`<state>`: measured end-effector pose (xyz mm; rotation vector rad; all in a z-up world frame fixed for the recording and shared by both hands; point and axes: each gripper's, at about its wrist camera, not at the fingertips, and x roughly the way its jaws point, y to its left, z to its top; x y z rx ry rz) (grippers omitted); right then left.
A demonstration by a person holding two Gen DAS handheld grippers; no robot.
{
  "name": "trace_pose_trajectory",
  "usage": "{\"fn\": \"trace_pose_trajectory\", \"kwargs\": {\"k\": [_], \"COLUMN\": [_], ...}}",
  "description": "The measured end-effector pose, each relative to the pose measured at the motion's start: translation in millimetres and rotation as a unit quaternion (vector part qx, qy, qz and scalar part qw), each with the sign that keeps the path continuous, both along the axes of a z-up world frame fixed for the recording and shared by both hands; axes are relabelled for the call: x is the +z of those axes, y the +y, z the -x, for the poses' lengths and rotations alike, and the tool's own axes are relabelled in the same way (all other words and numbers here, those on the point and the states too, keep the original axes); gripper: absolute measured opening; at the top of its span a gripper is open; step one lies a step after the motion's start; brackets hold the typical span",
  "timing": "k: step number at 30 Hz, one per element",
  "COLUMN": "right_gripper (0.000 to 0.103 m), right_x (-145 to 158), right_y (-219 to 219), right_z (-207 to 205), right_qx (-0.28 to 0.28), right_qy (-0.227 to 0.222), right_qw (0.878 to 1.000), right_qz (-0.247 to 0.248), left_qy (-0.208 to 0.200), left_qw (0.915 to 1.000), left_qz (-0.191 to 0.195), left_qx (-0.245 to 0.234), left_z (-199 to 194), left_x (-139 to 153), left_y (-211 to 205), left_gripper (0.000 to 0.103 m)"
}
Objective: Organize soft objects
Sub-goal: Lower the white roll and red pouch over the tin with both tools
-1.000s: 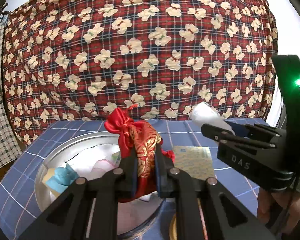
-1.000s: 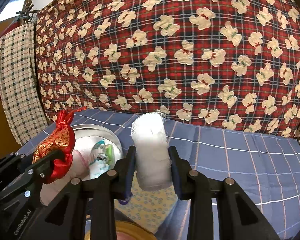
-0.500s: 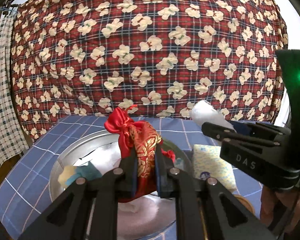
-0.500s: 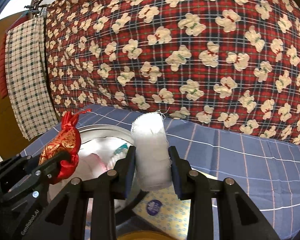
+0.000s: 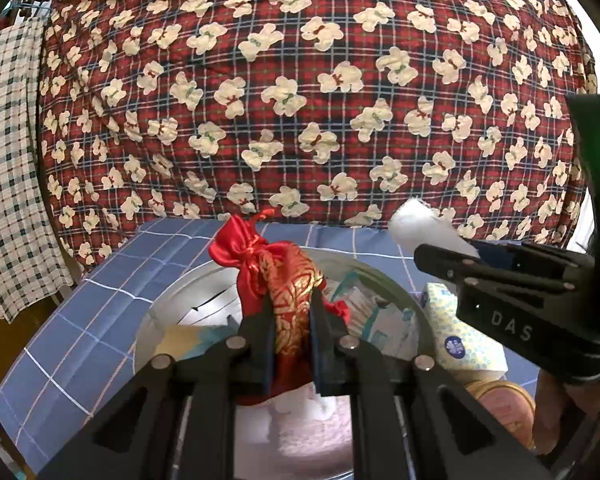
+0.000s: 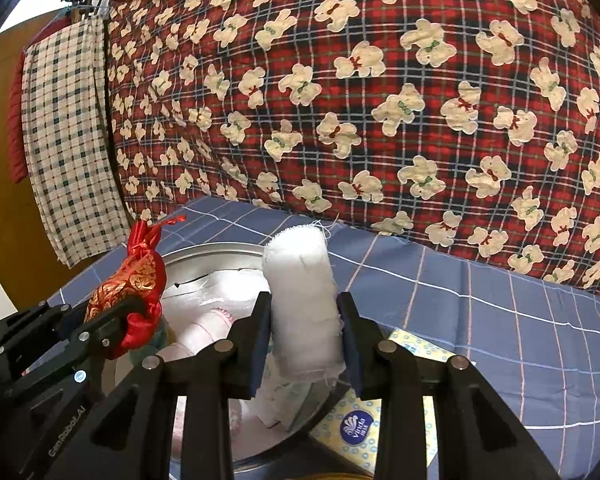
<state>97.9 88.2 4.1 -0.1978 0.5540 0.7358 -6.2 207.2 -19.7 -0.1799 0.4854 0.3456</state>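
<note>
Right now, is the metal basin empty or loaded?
Loaded. The metal basin already holds white and pink cloths and a patterned packet, seen from both wrist views.

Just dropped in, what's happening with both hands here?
The left tongs are shut on a red and gold drawstring pouch, the right tongs on a white gauze roll. Both hang above a metal basin already holding soft items, with a tissue pack beside it on the blue checked cloth.

Tissue pack (image 6: 374, 426) lies right of basin (image 6: 204, 254)
</note>
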Motion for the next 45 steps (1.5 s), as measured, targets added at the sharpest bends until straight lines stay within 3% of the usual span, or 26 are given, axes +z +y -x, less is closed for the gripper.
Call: {"fn": "trace_pose_trajectory", "kwargs": {"k": [27, 45], "right_gripper": [0.035, 0.035], "right_x": [-14, -35], "right_y": [48, 62], "right_z": [5, 0], "right_qx": [0.039, 0.040], "right_qy": [0.028, 0.056], "right_qw": [0.998, 0.994], "right_qz": [0.038, 0.084], "left_qy": [0.033, 0.078], "left_qw": [0.9991, 0.9964], "left_qz": [0.016, 0.032], "left_qx": [0.020, -0.008], "left_z": [10, -3], "left_x": [-17, -33], "left_y": [30, 28], "left_gripper": [0.012, 0.013]}}
